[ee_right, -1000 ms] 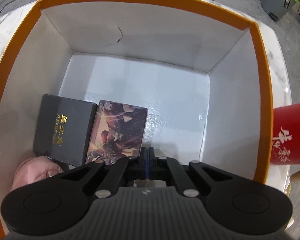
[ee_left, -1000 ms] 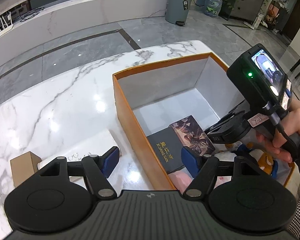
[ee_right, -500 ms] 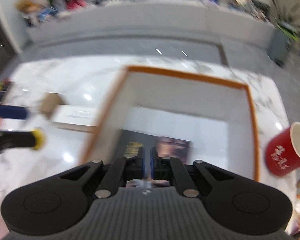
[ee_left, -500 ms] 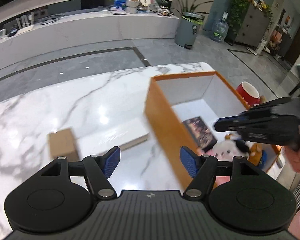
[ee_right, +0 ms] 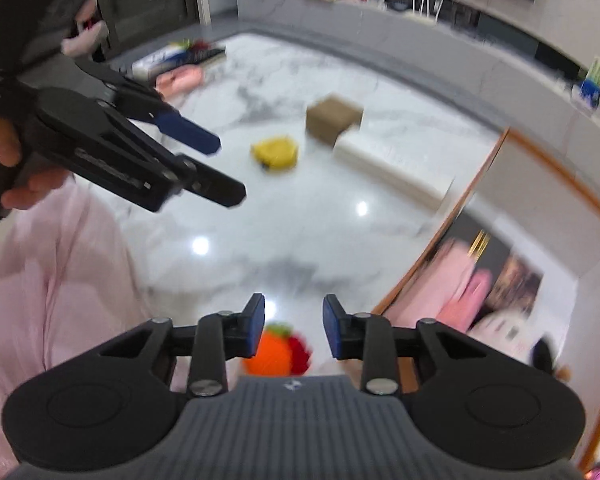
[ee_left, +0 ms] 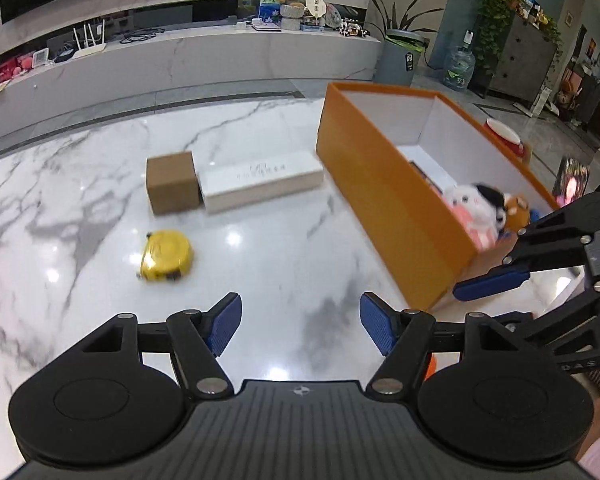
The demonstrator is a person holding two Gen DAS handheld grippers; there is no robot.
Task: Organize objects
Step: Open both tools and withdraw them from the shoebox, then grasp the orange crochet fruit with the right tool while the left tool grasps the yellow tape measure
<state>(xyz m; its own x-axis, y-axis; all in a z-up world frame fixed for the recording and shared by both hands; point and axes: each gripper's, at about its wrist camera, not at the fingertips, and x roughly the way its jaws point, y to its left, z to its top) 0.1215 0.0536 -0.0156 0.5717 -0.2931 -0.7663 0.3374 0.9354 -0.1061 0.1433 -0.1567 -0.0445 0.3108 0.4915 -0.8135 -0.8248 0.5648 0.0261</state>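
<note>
Left wrist view: left gripper [ee_left: 300,322] spread and empty, right gripper [ee_right: 294,330] opening on nothing, yellow tape [ee_left: 166,255] at centre left, well apart from box [ee_left: 396,200] at right; risks skidding if clipped off-centre.
</note>
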